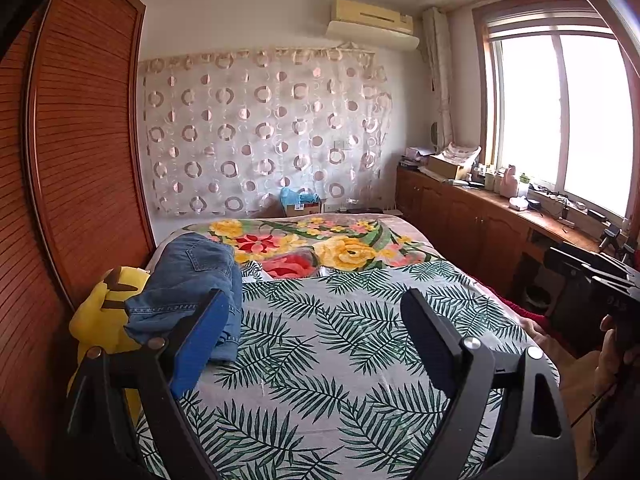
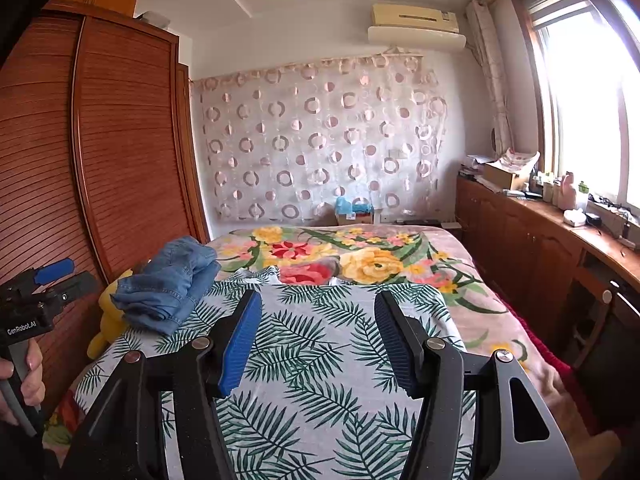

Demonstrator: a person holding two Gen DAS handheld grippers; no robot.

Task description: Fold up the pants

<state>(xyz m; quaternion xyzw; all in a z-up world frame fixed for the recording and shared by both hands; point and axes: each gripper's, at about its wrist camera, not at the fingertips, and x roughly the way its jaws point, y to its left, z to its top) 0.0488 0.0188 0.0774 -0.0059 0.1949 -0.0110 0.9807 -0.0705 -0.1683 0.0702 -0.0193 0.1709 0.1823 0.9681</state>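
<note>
Nothing is folded yet: the pants, blue denim, are seen crumpled in a heap beside the yellow plush toy, untouched. To its right, the left gripper is held spread wide and empty; the right gripper is likewise parted, gripping nothing. "GenRobot.AI" can be read on the left gripper's body.

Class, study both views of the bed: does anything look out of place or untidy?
Yes: the jeans sit crumpled in a heap at the bed's left edge, draped partly over a yellow plush toy, not laid flat on the leaf-print sheet.
</note>
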